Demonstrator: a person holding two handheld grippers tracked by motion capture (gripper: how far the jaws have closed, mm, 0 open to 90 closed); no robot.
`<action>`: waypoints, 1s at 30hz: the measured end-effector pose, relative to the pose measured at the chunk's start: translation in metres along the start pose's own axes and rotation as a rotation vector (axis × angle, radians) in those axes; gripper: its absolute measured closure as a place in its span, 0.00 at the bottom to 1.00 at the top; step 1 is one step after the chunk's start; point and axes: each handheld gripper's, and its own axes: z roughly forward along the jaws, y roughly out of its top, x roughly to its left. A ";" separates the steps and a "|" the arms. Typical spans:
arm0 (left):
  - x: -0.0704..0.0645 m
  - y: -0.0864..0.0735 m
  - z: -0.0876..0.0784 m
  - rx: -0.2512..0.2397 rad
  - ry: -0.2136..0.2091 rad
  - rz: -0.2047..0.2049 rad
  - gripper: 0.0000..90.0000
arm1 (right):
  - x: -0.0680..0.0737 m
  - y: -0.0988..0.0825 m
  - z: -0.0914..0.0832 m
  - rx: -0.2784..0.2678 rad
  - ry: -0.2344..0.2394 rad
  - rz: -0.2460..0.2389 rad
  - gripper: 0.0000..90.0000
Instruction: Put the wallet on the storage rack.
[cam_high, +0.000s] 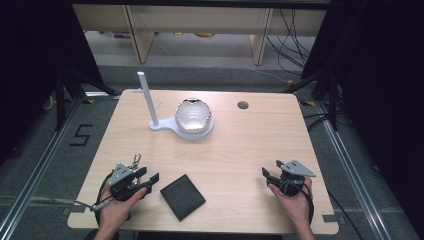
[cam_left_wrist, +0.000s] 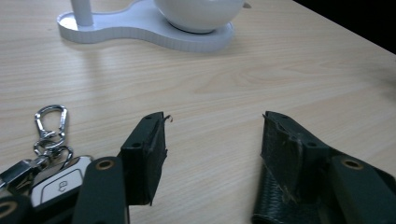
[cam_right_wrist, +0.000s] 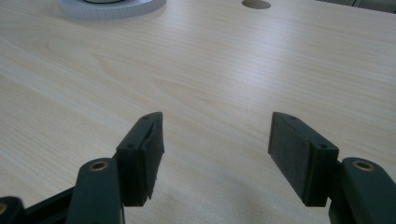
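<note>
Pale wooden table (cam_high: 225, 155), dark curtains either side. Far left, the left gripper (cam_high: 148, 180) rests with jaws wide and nothing between them, a car key (cam_left_wrist: 58, 184) on its ring just beside the left jaw. Next, a black wallet (cam_high: 182, 196), then the right gripper (cam_high: 271, 175), also wide open and holding nothing.

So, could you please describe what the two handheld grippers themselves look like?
Both are black two-jaw tools. The left gripper carries a grey three-cornered plate on top and trails a black cable looping off the table edge; the right gripper has the same grey plate and dark cabling round the hand. In the gripper views the jaws are flat rectangular black pads bolted to arms with brass-coloured rivets. No sleeves are visible.
</note>
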 end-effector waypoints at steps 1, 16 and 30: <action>-0.001 0.004 0.000 0.021 -0.008 0.001 0.43 | 0.000 0.000 0.000 0.000 0.002 0.000 0.41; -0.024 0.037 0.019 0.399 -0.091 0.099 0.38 | 0.001 0.001 0.002 0.020 0.003 -0.004 0.40; -0.042 0.046 0.062 0.612 -0.120 0.168 0.36 | 0.003 0.001 0.001 0.026 0.004 0.023 0.40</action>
